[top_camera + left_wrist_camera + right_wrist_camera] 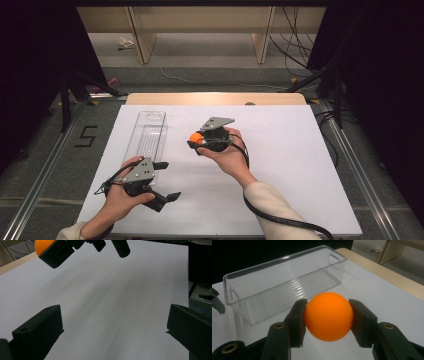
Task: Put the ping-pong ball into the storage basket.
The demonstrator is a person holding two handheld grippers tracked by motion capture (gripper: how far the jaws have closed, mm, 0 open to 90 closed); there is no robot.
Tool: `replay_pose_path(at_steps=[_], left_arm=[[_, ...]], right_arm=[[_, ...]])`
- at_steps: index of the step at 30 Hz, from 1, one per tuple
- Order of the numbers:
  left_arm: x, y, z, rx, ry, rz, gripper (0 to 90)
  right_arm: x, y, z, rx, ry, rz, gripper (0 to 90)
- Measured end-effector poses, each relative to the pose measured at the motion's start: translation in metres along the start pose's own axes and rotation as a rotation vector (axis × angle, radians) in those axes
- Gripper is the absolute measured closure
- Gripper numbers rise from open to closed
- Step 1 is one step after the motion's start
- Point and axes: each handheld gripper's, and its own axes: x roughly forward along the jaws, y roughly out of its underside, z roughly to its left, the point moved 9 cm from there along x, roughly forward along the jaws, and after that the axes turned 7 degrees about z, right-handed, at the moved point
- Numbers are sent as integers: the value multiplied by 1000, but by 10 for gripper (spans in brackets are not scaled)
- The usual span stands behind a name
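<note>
Clearly the right gripper (328,322) clamps the orange ball (328,316) at centre frame, aimed at the clear bin (262,293) upper left, likely to drop it in. Lower left, the left gripper (167,180) rests with jaws apart, empty.

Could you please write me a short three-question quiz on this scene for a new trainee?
1. True or false: the right gripper is shut on the orange ball.
2. How do the left gripper jaws stand? A open, nothing between them; B shut on the ball; C shut on the bin
3. What lies inside the clear plastic bin?

Key: 1 true; 2 A; 3 nothing.
</note>
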Motion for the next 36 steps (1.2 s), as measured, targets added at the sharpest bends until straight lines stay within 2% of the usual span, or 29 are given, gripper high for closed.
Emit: replay_pose_path(at_steps=[36], left_arm=[[0, 0, -1, -2, 2, -1, 0]], right_arm=[[8, -11, 7, -10, -14, -12, 516]])
